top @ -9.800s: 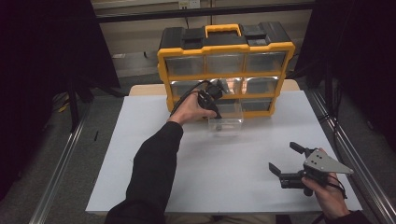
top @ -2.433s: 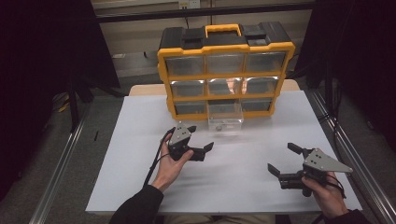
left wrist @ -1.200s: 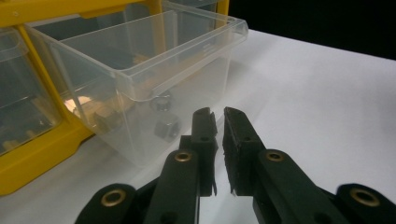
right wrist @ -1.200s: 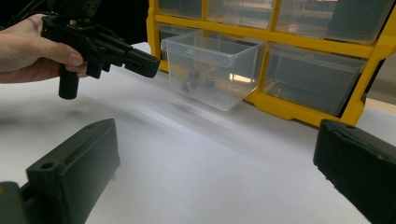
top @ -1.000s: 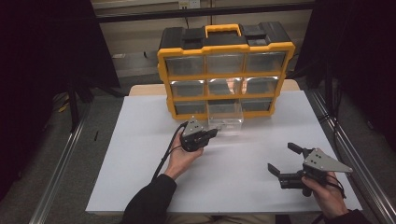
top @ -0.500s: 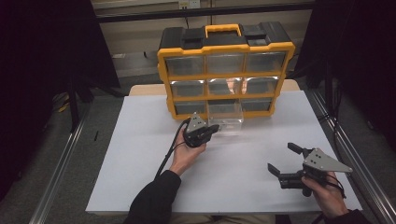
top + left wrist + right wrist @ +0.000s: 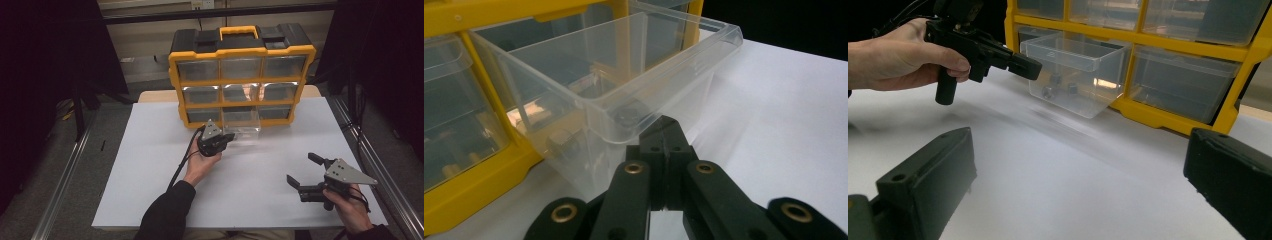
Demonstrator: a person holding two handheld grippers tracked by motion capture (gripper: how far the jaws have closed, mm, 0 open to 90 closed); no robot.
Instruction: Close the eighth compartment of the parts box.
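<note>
A yellow and black organiser (image 7: 240,50) with clear drawers stands at the back of the white table. Its bottom middle clear drawer (image 7: 242,129) is pulled out over the table. A few small dark metal parts (image 7: 1050,90) lie in that drawer. My left gripper (image 7: 227,137) is shut with nothing in it. Its tips sit at the drawer's (image 7: 624,95) front left corner, just under the rim, and I cannot tell whether they touch. In the right gripper view, the left gripper (image 7: 1020,66) shows beside the drawer (image 7: 1073,65). My right gripper (image 7: 303,170) hangs open over the front right.
The white table top (image 7: 150,165) is bare in front of the organiser, between the two hands. Neighbouring drawers (image 7: 1178,80) in the organiser are pushed in. Metal rails (image 7: 70,175) run along the floor on both sides of the table.
The left hand has carried its shut gripper from the table's middle forward and to the right, up to the pulled-out drawer. The right gripper has stayed put.
</note>
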